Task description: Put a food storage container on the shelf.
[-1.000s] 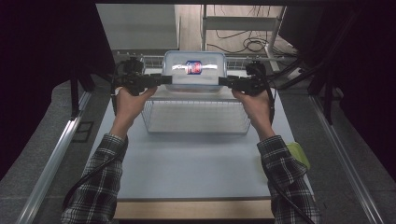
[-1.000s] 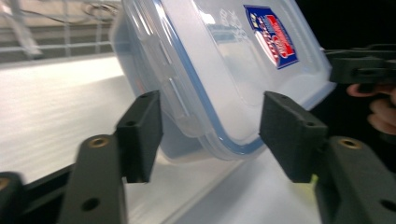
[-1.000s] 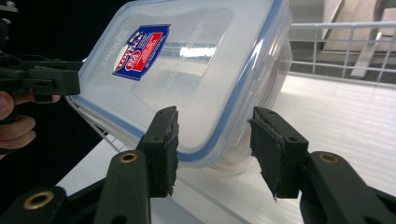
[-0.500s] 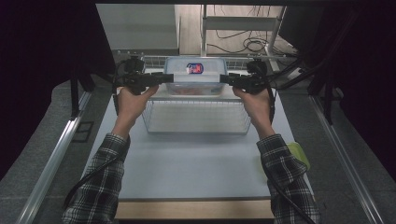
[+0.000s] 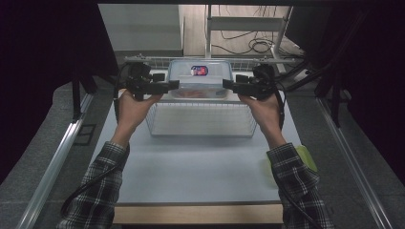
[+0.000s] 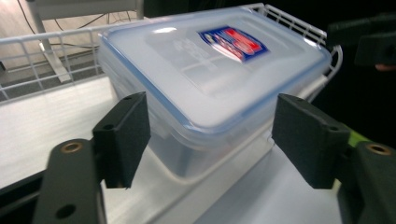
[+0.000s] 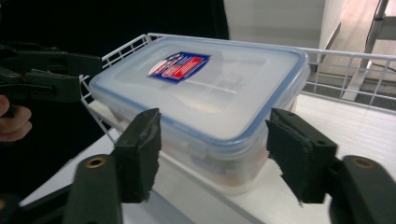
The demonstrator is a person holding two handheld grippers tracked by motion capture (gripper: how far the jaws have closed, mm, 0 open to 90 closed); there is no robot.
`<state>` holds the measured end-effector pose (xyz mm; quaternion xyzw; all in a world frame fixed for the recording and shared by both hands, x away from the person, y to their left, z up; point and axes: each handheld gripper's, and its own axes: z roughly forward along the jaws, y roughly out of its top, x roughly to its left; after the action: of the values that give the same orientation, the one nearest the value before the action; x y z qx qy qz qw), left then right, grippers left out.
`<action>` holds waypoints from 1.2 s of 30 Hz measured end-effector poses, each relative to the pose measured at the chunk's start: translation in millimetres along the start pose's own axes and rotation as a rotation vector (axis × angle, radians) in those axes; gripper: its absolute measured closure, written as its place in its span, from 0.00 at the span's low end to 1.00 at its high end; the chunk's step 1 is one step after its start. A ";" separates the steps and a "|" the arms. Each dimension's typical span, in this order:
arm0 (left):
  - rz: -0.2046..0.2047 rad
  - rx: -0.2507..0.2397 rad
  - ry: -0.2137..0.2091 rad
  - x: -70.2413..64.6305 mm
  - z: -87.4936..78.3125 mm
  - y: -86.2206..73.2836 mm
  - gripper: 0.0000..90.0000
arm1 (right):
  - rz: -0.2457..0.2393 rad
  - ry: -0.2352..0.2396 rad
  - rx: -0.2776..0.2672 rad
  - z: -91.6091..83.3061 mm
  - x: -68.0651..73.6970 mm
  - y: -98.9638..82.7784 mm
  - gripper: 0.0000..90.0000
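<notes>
Both tongs, left tongs (image 5: pixel 175 84) and right tongs (image 5: pixel 226 84), have just been opening off the lidded box (image 5: pixel 200 76) at upper centre; they are best drawn straight back, clear of the wire basket (image 5: pixel 200 128).

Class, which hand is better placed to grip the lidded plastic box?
Right, but only narrowly. Both tongs have just been opening and straddle the ends of the box without pressing. It sits more squarely between the right tongs; the left tongs are nearly as well placed.
</notes>
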<state>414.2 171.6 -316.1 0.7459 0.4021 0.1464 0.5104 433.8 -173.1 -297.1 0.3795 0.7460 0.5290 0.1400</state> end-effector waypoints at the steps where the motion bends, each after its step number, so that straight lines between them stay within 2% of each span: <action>1: 0.012 0.005 -0.002 -2.2 -0.8 -2.3 0.28 | -0.013 -0.002 0.003 -0.6 1.7 -1.7 0.35; 5: 0.053 0.022 -0.003 -9.5 -5.8 -12.9 0.25 | -0.072 -0.017 0.012 -2.7 8.3 -10.0 0.27; 9: 0.088 0.038 0.005 -15.3 -12.1 -24.5 0.23 | -0.089 -0.008 0.012 -5.3 11.6 -17.6 0.22; 16: 0.130 0.053 -0.008 -26.7 -20.5 -44.5 0.22 | -0.115 0.021 0.026 -10.1 18.4 -33.6 0.16; 20: 0.148 0.086 -0.014 -31.1 -21.3 -57.5 0.21 | -0.140 0.033 0.035 -12.7 25.7 -44.7 0.14; 26: 0.142 0.090 -0.041 -35.8 -26.0 -76.2 0.21 | -0.165 0.055 0.052 -17.0 33.7 -61.8 0.12; 36: 0.133 0.106 -0.078 -46.9 -27.6 -111.1 0.18 | -0.185 0.063 0.076 -23.1 38.1 -94.3 0.08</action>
<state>317.0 171.5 -392.7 0.8021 0.3385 0.1295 0.4747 354.6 -176.1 -365.0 0.2973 0.8013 0.4970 0.1502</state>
